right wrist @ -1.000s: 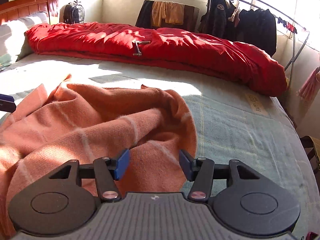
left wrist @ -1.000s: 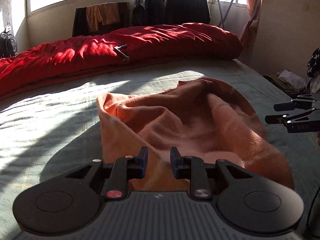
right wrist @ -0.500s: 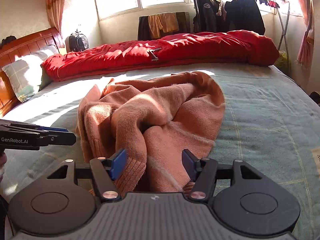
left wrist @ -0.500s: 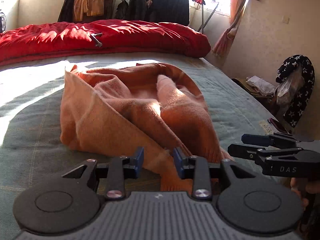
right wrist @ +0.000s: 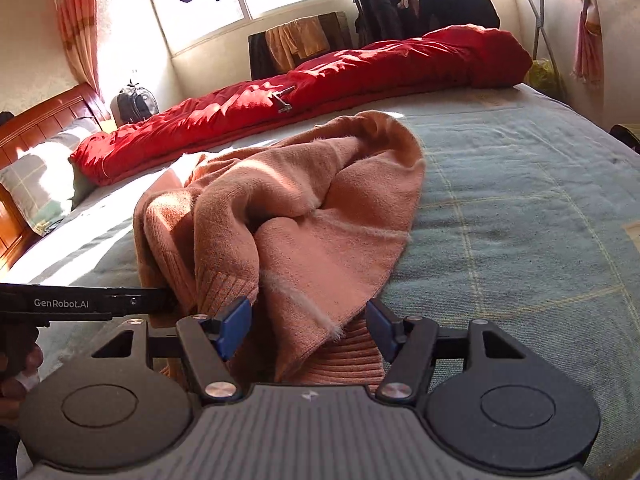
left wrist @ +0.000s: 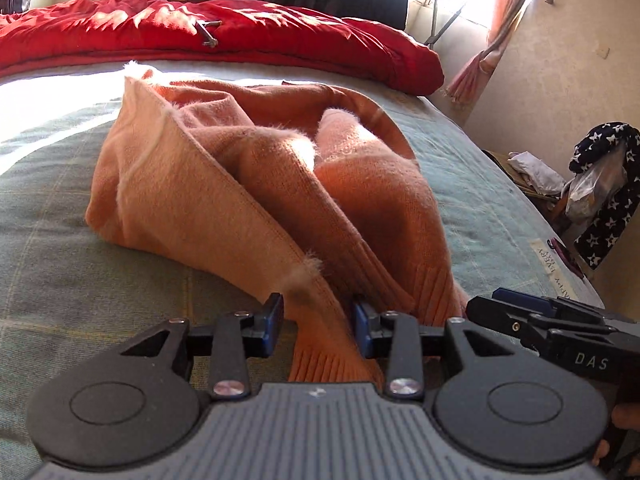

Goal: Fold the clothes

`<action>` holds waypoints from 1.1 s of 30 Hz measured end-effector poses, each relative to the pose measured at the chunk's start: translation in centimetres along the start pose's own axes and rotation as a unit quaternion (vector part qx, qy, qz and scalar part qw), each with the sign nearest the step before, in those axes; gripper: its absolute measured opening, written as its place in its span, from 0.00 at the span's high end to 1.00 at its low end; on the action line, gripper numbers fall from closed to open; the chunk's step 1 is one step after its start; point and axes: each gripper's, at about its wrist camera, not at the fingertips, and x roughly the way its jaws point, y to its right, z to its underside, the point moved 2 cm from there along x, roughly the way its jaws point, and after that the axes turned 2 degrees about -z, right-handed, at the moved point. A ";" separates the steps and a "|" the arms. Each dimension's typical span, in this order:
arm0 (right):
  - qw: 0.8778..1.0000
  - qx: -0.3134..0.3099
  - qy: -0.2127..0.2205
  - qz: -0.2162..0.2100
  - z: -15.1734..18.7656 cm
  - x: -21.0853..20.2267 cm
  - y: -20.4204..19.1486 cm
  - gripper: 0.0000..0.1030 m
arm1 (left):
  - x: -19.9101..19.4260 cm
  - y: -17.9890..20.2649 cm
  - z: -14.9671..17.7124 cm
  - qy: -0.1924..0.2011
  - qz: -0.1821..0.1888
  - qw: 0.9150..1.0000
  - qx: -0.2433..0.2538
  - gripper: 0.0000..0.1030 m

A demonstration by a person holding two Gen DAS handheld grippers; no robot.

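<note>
A fuzzy orange sweater [left wrist: 224,200] lies in a crumpled heap on the green checked bedsheet [left wrist: 60,280]. My left gripper [left wrist: 318,320] stands low over its near end. One ribbed hem strip runs between the blue pads [left wrist: 272,320], which do not squeeze it. In the right wrist view the sweater [right wrist: 320,208] spreads away from my right gripper [right wrist: 308,324], whose jaws stand wide around the ribbed hem without pressing it. Each gripper shows in the other's view: the right gripper [left wrist: 486,304] beside the hem, and the left gripper [right wrist: 162,301] with its tips at the sweater's edge.
A rolled red duvet [right wrist: 320,80] lies along the far side of the bed. Behind it, dark clothes hang on a rack [right wrist: 420,4]. A pillow [right wrist: 36,184] and wooden headboard [right wrist: 48,108] are at the left. Star-patterned fabric [left wrist: 604,196] and clutter sit past the bed's right edge.
Both grippers have come down and closer to the sweater's near hem, and their jaws stand wider. The sweater has gone from spread and lifted to a bunched heap on the sheet.
</note>
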 end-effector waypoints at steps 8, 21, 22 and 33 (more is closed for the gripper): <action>1.000 -0.017 -0.017 0.011 0.2 1.6 -0.6 0.34 | 1.3 -1.6 0.5 0.005 0.003 0.999 -0.031 0.72; 1.000 -0.015 -0.015 0.013 -0.4 1.7 -0.7 0.34 | -2.9 -4.2 -0.6 0.053 -0.040 0.998 0.009 0.97; 1.000 -0.015 -0.014 0.014 -0.4 1.6 -0.6 0.34 | -3.4 -5.0 -0.9 0.058 -0.055 0.997 0.010 0.97; 0.999 -0.017 -0.016 0.021 -0.5 2.3 -0.8 0.34 | -7.5 -14.3 -5.2 0.093 -0.211 0.973 0.012 0.97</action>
